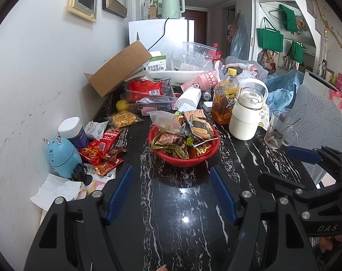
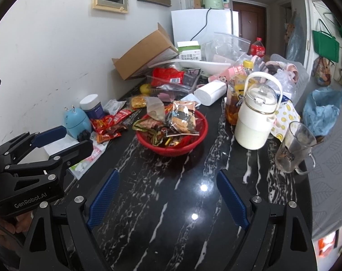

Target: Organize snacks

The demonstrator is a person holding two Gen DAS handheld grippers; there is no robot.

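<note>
My left gripper (image 1: 171, 194) hovers over bare black marble table (image 1: 171, 225), just short of the red basket (image 1: 207, 152); its blue fingers (image 1: 120, 194) are spread apart with nothing between them. My right gripper (image 2: 168, 196) hangs likewise before the basket (image 2: 193, 144), fingers (image 2: 233, 198) released and empty. Each gripper shows at the edge of the other's view.

The basket, my landmark, sits mid-table, heaped with wrapped snacks (image 1: 201, 127), a clear pouch (image 1: 165, 119) on top. Left of the basket, against the wall, loose red packets (image 1: 103, 149) lie scattered beside a blue gadget (image 1: 62, 158) and a white-capped jar (image 1: 72, 129). Behind and left of the basket lies a yellow noodle packet (image 1: 123, 118). Right of the basket stands a white flask (image 1: 247, 115), with a tea bottle (image 1: 225, 97) just behind the flask and a glass mug (image 1: 278, 129) farther right. Behind the basket are a clear tray holding a red bag (image 1: 146, 89) and a tilted cardboard box (image 1: 119, 68).
</note>
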